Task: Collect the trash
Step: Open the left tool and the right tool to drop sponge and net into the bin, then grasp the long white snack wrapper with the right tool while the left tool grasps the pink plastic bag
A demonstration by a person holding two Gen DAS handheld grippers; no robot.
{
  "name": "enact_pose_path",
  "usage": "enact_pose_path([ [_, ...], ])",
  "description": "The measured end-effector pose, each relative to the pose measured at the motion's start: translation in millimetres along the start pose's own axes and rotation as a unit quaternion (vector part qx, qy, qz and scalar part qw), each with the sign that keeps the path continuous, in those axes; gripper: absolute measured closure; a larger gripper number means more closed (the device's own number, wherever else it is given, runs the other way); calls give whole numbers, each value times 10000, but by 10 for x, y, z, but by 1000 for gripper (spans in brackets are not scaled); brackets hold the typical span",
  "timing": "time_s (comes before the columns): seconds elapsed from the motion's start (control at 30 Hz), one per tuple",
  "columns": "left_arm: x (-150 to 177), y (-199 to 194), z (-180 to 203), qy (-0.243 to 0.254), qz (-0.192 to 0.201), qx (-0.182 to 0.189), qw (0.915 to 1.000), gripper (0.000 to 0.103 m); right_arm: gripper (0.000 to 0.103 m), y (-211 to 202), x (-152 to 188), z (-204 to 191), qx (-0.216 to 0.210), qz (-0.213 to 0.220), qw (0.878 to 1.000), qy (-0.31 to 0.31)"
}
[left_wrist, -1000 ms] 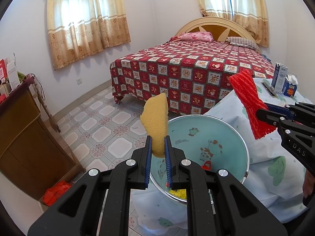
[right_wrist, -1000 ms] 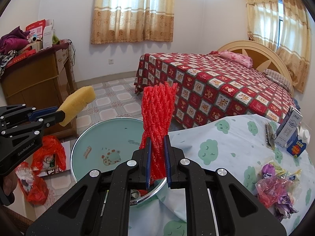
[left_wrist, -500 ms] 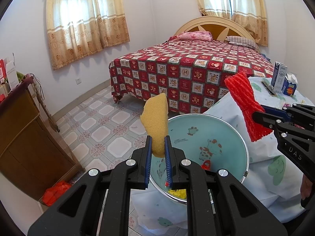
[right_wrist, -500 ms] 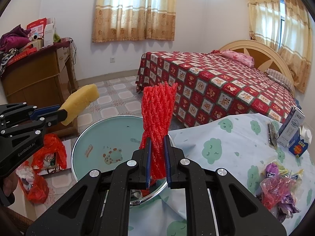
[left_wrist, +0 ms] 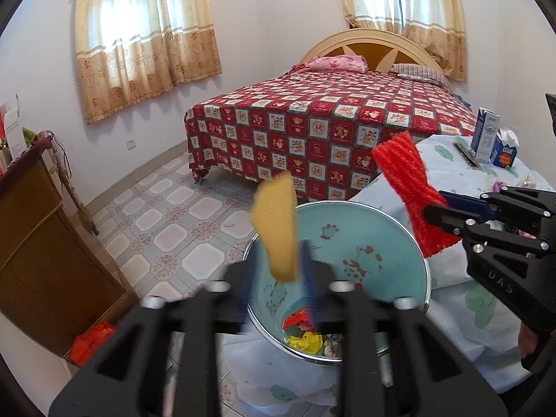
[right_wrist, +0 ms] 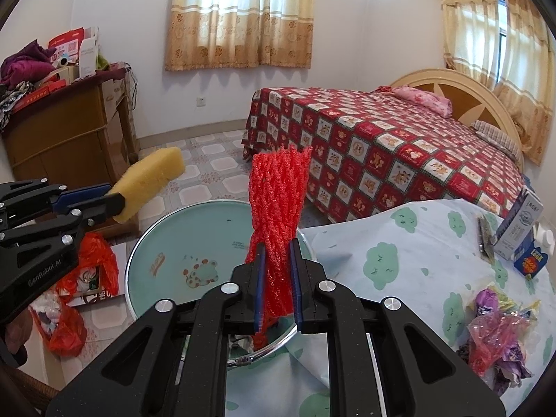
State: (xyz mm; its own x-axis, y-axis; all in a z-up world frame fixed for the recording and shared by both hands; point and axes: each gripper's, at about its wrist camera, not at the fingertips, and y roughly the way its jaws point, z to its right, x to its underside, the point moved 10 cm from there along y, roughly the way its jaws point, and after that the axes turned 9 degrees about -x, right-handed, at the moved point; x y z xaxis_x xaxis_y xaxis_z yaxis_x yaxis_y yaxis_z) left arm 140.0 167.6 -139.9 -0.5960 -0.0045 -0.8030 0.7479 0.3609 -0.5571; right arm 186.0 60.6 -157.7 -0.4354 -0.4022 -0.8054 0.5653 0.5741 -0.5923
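Over a pale blue basin (left_wrist: pixel 382 239), the left gripper (left_wrist: pixel 278 271) has just been spreading its jaws, a yellow sponge (left_wrist: pixel 278 229) loose between them. The right gripper (right_wrist: pixel 277 278), jaws just easing apart, still flanks a red foam net (right_wrist: pixel 278 208). Wrappers (right_wrist: pixel 500 330) lie on the clouded cloth (right_wrist: pixel 399 243) nearby; a checked bed (right_wrist: pixel 399 160) stands beyond.

The basin (left_wrist: pixel 392 243) sits at the desk (right_wrist: pixel 399 243) edge, on its left side. Trash (left_wrist: pixel 305 338) lies in the basin. The sponge (left_wrist: pixel 278 229) hangs over the basin's left rim; the net (right_wrist: pixel 278 215) stands over its right rim. The cartons (right_wrist: pixel 521 239) stand on the desk's far right; the wrappers (right_wrist: pixel 497 330) lie nearer. The bed (right_wrist: pixel 399 160) stands behind the desk. The cabinet (right_wrist: pixel 69 132) stands left.
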Motion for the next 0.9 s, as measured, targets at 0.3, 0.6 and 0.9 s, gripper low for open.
enact_pose_path([
  [0.3, 86, 91, -11, 35, -156, -86, 9998, 45, 68, 29, 116, 88, 42, -50, 9998, 176],
  [0.6, 312, 155, 140, 133, -439, 25, 9989, 41, 63, -389, 317, 421, 465, 61, 9975, 528],
  [0.9, 516, 30, 559, 526, -497, 265, 9970, 39, 57, -1361, 924, 1132, 1415, 261, 9814, 1270],
])
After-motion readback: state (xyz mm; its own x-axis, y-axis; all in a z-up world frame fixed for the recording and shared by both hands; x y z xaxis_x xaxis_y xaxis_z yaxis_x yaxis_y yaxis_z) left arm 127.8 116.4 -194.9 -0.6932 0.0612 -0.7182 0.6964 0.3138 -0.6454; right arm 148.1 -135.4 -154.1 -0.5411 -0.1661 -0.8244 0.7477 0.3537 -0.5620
